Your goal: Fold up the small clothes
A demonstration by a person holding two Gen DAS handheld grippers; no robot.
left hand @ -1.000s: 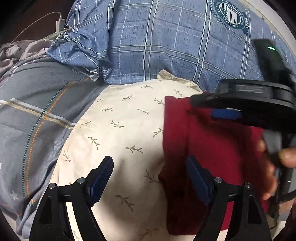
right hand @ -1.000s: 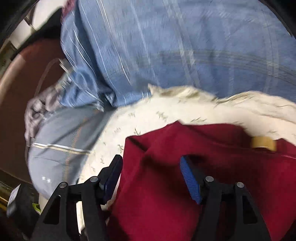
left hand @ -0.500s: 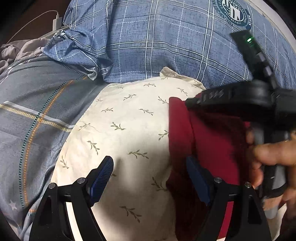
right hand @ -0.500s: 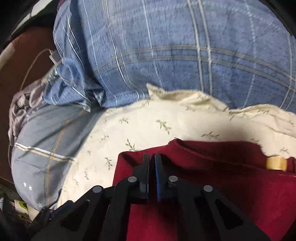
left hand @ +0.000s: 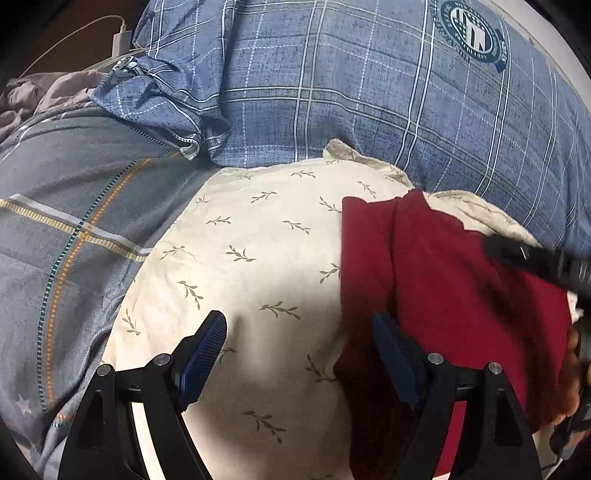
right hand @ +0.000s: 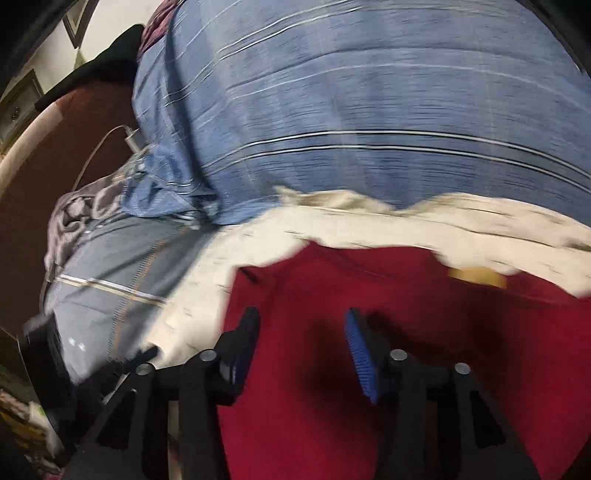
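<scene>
1 red garment, 2 grippers apart

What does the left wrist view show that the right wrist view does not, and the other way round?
Only the left wrist view shows the round emblem on the blue quilt. Only the right wrist view shows a tan label on the red cloth. Both show the cloth on the leaf-print pillow, the quilt behind, and an open gripper: left, right.
</scene>
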